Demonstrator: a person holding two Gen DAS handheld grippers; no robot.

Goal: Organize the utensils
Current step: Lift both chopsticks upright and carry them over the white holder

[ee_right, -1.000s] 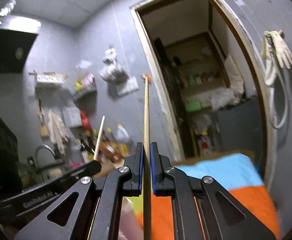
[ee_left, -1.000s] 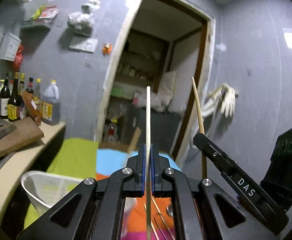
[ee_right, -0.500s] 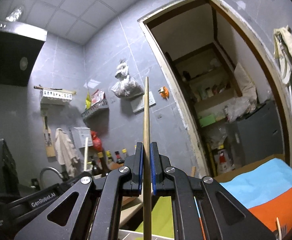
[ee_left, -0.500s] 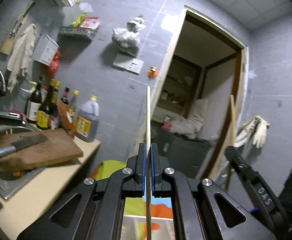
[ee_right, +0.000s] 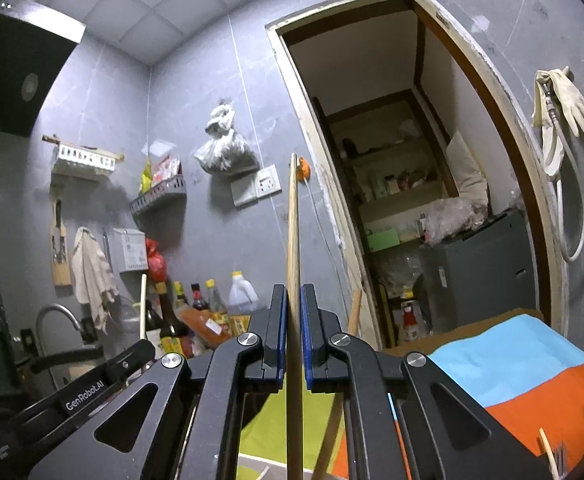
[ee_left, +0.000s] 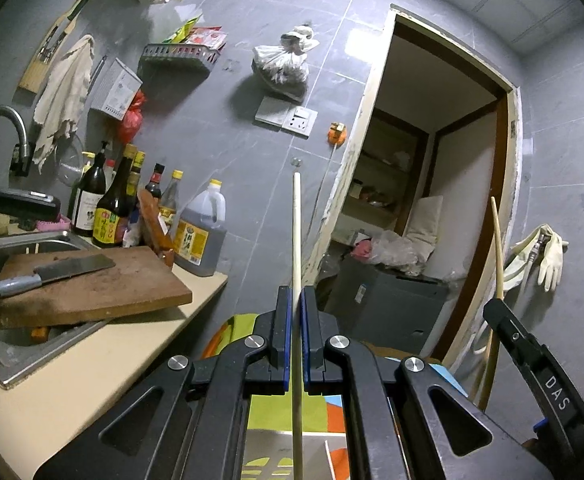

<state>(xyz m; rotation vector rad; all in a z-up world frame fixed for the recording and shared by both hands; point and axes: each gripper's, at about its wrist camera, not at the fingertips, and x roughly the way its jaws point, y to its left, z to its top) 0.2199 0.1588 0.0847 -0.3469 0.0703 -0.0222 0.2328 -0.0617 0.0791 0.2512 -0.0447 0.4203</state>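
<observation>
My left gripper [ee_left: 296, 300] is shut on a pale wooden chopstick [ee_left: 296, 224] that stands upright between the jaws, its tip high against the grey wall. My right gripper [ee_right: 294, 300] is shut on a darker wooden chopstick [ee_right: 293, 220], also upright. In the left wrist view the right gripper [ee_left: 531, 356] shows at the right edge with its chopstick [ee_left: 497, 248]. In the right wrist view the left gripper [ee_right: 104, 380] shows at lower left with its chopstick [ee_right: 143, 304]. Both are raised well above the coloured cloth.
A counter [ee_left: 104, 360] at left holds a sink, a cutting board [ee_left: 88, 284] with a cleaver [ee_left: 52, 274], and several bottles [ee_left: 116, 204]. A doorway [ee_left: 423, 208] opens ahead. The orange, blue and green cloth [ee_right: 531, 380] lies below, with another chopstick [ee_right: 547, 452] on it.
Both grippers have tilted and risen with their chopsticks; the view now shows more wall and counter and less of the cloth below. Both grips are unchanged.
</observation>
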